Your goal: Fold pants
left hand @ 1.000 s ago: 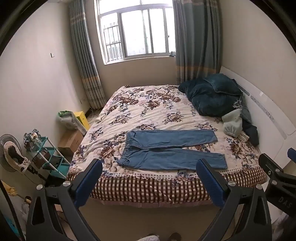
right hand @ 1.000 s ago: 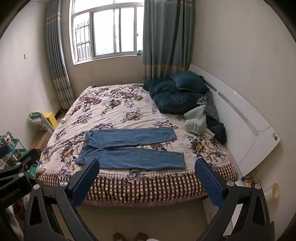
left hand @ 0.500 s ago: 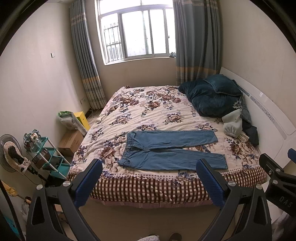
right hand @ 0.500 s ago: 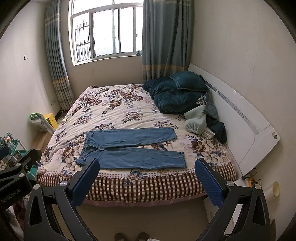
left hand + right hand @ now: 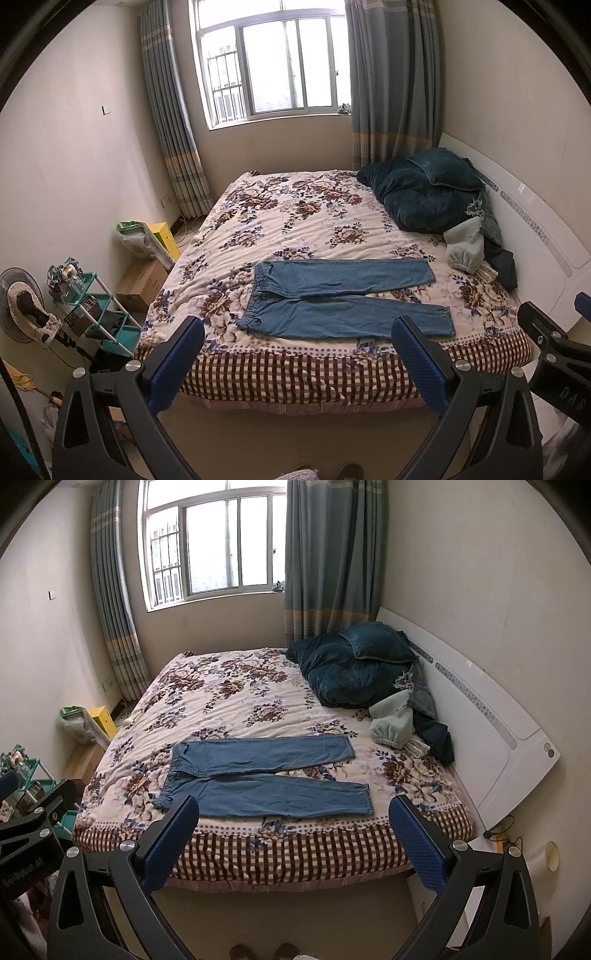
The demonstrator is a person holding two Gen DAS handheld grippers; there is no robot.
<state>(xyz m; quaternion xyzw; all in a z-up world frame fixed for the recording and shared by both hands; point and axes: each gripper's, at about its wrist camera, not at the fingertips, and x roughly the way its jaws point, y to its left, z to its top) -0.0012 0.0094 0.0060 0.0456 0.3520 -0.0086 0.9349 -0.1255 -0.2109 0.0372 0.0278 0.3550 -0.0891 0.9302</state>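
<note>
jeans (image 5: 340, 299) lie flat and unfolded near the front edge of the bed (image 5: 295, 373), waist to the left, legs slightly spread. left claw (image 5: 299, 363) and right claw (image 5: 291, 843) both hang wide apart, empty, short of the bed. a teal shelf rack (image 5: 98, 317) by the left wall holds small clutter, too small to identify.

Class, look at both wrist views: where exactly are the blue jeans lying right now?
In both views the jeans lie flat and unfolded near the front edge of the floral bedspread, waistband to the left, leg cuffs pointing right toward the pale green garment by the headboard.
</note>
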